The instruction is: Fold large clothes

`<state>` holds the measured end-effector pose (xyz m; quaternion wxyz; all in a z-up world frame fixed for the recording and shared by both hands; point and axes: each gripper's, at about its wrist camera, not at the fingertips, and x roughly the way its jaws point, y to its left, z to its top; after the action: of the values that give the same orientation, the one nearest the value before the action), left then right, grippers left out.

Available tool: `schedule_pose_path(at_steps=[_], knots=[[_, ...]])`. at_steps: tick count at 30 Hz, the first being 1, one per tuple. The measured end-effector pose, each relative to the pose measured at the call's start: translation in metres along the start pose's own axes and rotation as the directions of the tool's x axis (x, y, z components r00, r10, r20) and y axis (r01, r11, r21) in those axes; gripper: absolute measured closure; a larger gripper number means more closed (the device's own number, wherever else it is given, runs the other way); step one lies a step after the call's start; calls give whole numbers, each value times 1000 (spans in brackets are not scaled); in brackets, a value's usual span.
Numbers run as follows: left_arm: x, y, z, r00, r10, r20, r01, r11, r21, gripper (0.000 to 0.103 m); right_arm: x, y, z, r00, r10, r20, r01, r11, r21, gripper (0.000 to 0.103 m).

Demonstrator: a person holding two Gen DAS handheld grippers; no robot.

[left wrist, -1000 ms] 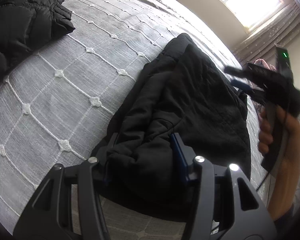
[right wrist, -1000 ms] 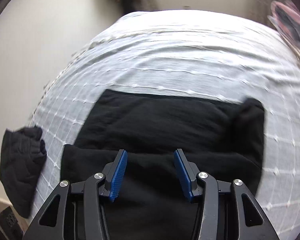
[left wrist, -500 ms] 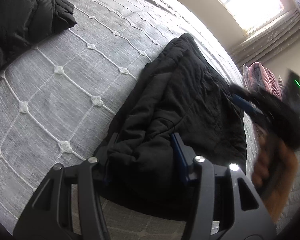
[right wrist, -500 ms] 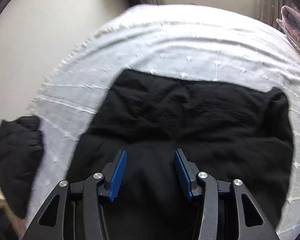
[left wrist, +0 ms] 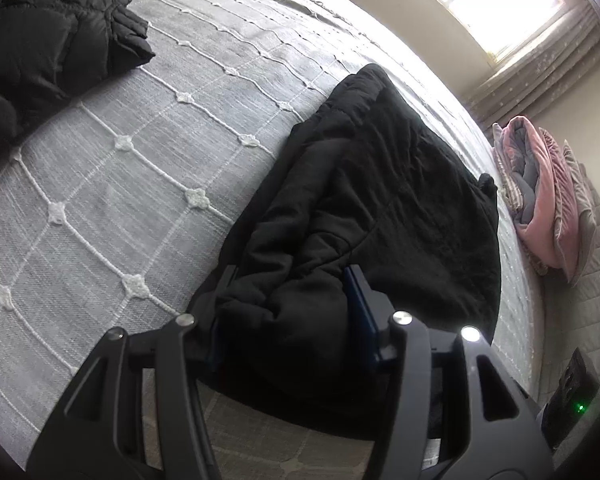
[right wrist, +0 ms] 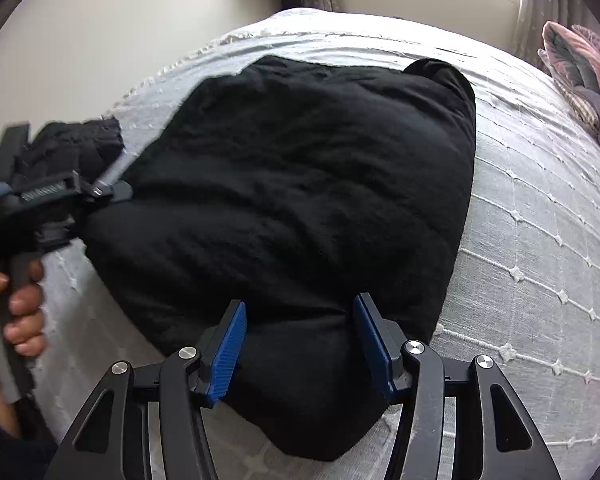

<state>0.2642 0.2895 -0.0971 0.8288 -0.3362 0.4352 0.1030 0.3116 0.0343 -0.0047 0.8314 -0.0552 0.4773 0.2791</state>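
Two grippers meet one folded black jacket (right wrist: pixel 300 184) on the grey bedspread (left wrist: pixel 140 160). Its bunched near corner sits clamped in the left gripper (left wrist: pixel 290 316); the right gripper (right wrist: pixel 300 340), half-open and just widening, straddles its near edge, pads apparently untouching.

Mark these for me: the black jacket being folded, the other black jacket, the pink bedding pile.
black jacket being folded (right wrist: pixel 300 184), right wrist view, middle of its top layer.
other black jacket (left wrist: pixel 48 40), left wrist view, quilted body at upper left.
pink bedding pile (left wrist: pixel 548 200), left wrist view, pink outer fold.
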Motion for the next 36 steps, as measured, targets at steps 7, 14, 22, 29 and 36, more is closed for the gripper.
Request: schedule_pose_path(at_steps=[7, 14, 22, 29, 36], knots=[[-17, 14, 12, 992, -121, -43, 119, 992, -33, 40, 2, -3, -8, 999, 8, 43, -9, 1000, 22, 47], [-9, 45, 16, 991, -114, -67, 103, 983, -149, 18, -7, -6, -14, 998, 29, 63, -31, 999, 40, 47], [7, 58, 9, 979, -166, -113, 138, 965, -223, 8, -7, -17, -11, 993, 109, 52, -113, 991, 76, 46], [-26, 38, 16, 970, -243, -18, 240, 965, -103, 9, -6, -17, -14, 992, 112, 56, -117, 990, 81, 46], [5, 35, 8, 975, -188, -121, 178, 980, -89, 7, -7, -19, -14, 990, 128, 54, -132, 987, 88, 46]])
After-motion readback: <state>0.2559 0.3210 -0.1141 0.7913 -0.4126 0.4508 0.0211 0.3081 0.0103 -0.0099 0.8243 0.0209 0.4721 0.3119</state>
